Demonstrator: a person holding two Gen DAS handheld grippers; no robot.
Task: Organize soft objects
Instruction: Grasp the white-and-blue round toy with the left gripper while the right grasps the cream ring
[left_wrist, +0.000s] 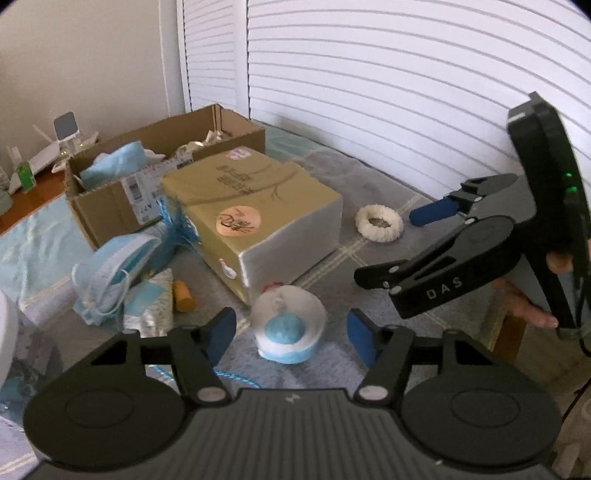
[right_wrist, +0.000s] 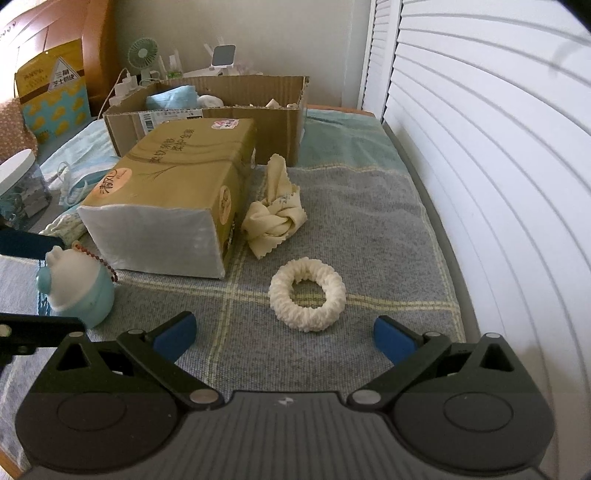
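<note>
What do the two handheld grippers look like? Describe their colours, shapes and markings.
Both the left gripper and right gripper are black, with blue pads on the jaws, round pivot discs and a ribbed grey body. The right one carries white "DAS" lettering and small green lights.

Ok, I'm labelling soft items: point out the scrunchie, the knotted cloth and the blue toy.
scrunchie (right_wrist: 307, 294): right wrist view, ring's front rim.
knotted cloth (right_wrist: 275, 221): right wrist view, the knot.
blue toy (left_wrist: 288, 325): left wrist view, blue middle.
</note>
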